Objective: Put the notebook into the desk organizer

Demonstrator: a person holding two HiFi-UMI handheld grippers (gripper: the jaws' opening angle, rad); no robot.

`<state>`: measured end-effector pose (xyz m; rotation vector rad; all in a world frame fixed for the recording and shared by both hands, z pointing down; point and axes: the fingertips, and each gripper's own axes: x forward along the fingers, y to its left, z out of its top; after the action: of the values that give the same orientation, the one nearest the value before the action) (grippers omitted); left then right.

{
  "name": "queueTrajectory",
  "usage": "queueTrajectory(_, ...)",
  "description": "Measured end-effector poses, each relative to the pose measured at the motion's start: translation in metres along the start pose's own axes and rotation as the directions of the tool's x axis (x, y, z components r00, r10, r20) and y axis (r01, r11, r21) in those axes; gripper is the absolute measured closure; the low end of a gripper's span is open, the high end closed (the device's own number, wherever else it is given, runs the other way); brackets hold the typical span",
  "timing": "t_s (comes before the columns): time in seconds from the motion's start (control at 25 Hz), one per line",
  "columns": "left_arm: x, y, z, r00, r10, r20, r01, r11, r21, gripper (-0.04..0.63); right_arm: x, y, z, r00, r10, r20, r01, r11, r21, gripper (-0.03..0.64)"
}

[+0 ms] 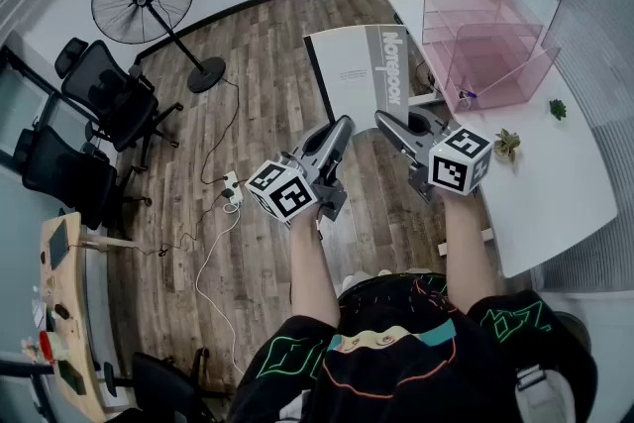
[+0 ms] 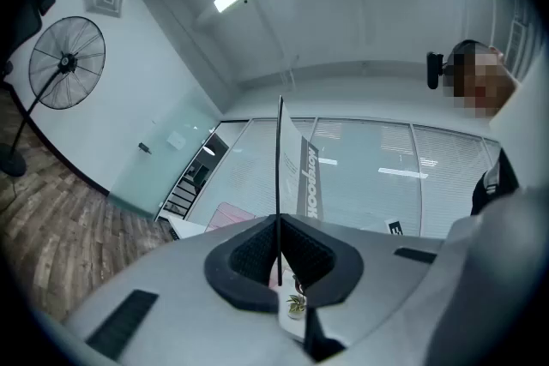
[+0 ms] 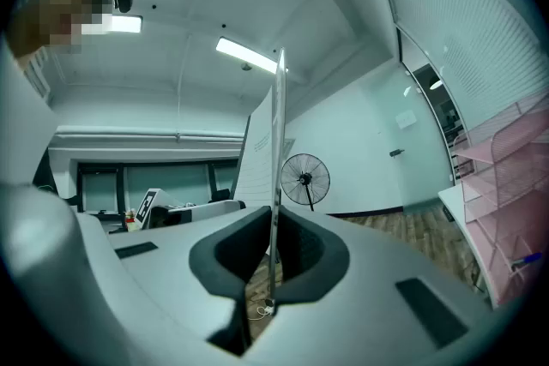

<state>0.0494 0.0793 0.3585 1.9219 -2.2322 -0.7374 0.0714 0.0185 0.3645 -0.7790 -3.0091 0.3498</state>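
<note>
Head view, notebook [image 1: 355, 74]: held up at centre frame over the wood floor, left of the pink desk organizer [image 1: 485, 45] on the white counter [image 1: 555, 183].
Head view, tongs: left tongs [image 1: 342, 126] and right tongs [image 1: 384, 121] meet the notebook's lower edge.
Left gripper view, left tongs [image 2: 280, 227]: clenched on the notebook [image 2: 298, 176], seen edge-on at centre.
Right gripper view, right tongs [image 3: 273, 231]: clenched on the notebook [image 3: 264, 159]; desk organizer [image 3: 506, 210] at right edge.
</note>
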Motion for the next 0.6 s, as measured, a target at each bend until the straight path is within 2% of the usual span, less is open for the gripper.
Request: queueTrajectory(0.6,-0.0033,-0.0033,0.0072,1.000,0.009,0.009,-0.009,1.000,0.012,0.591,0.0033,0.0047,0.0042,1.000,0.004,-0.001,-0.004,1.000,-0.011,0.597)
